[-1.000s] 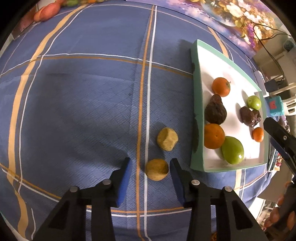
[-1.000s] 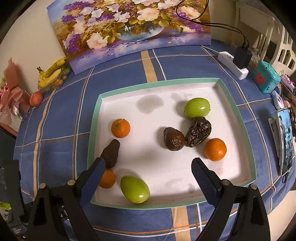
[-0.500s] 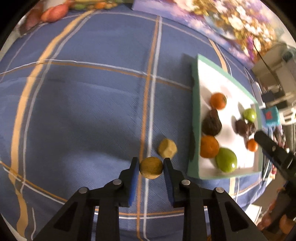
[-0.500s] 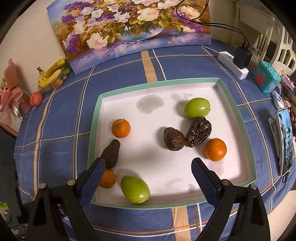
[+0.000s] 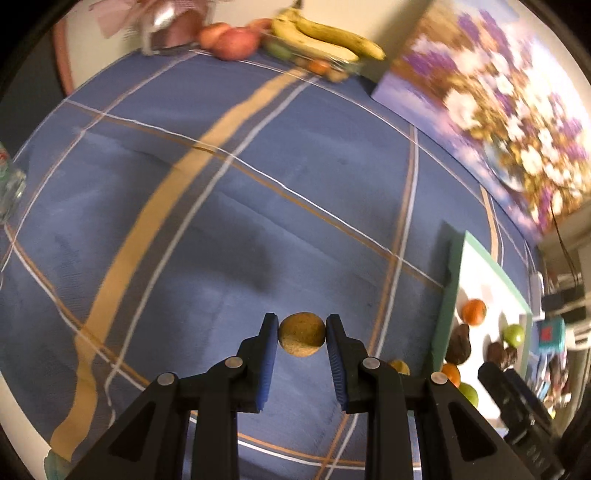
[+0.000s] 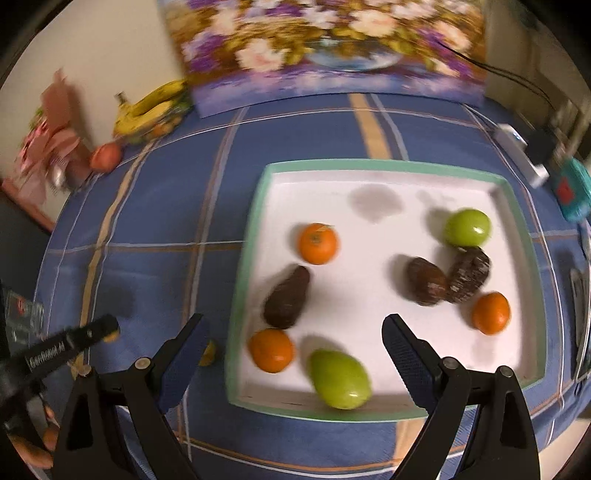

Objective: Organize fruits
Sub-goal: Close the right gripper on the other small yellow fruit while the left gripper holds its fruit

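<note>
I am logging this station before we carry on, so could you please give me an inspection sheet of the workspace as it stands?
Surface: blue plaid tablecloth, wrinkled.
Job's things: white tray holds three oranges, two green fruits, three dark fruits; one tan round fruit gripped; another tan fruit on the cloth beside the tray.
Clutter: bananas, apples, floral painting, teal box.
Grippers: left gripper shut on the tan round fruit; right gripper open, empty, over the tray's near edge.
Cables: black cable to a white power strip.
Surroundings: cream wall.
</note>
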The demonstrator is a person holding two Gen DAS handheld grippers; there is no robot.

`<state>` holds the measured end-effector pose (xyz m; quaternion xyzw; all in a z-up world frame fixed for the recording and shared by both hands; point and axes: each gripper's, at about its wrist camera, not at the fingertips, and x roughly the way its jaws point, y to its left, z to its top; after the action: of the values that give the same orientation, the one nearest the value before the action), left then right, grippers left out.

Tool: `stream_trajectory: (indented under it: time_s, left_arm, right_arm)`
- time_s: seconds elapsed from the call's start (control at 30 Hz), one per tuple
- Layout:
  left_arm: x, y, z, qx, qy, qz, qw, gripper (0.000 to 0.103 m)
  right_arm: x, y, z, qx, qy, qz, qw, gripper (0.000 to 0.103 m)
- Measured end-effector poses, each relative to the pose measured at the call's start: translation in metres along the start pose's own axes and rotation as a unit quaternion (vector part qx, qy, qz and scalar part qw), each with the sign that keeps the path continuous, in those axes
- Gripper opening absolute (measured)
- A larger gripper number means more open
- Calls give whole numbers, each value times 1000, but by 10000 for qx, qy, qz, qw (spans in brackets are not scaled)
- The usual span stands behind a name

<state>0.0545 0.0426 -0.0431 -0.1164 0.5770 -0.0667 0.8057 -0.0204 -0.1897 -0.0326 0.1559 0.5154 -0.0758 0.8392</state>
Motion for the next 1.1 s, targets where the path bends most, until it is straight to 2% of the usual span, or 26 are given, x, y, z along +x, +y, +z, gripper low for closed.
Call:
stream_trajectory:
  time_s: [0.03,0.1,0.23,0.3,0.4,0.67,1.03,1.1]
  left_arm:
    - [-2,3,1,-69,-33,8,10000,28]
    - [-4,7,1,-161,-85,44,9998,28]
    - [-1,8,3,-247,-108,85,9996,28]
    - [-3,10,3,-293,-108,69,9995,28]
    - [-5,14,4,-307,-105,42,9995,28]
    - [-5,15,3,-290,-86,18,9995,28]
    - [-5,13,4,-256,-75,12,9996,28]
    - [-5,13,4,-259,-77,9,9996,28]
  right_arm:
    - [0,6,0,-77,-11,89,9999,93]
    - [2,17,0,-184,-10,265,9995,80]
    - [9,43,-3,-518,117,466,9975,66]
    - [14,57,-6,-708,227,597,9954,51]
    - [21,69,-9,-898,367,598,9935,45]
    - [48,94,-19,-1366,807,167,9872,36]
    - [67,103,-23,-1678,900,-359,9810,27]
    - [68,104,-21,-1648,886,-347,9817,25]
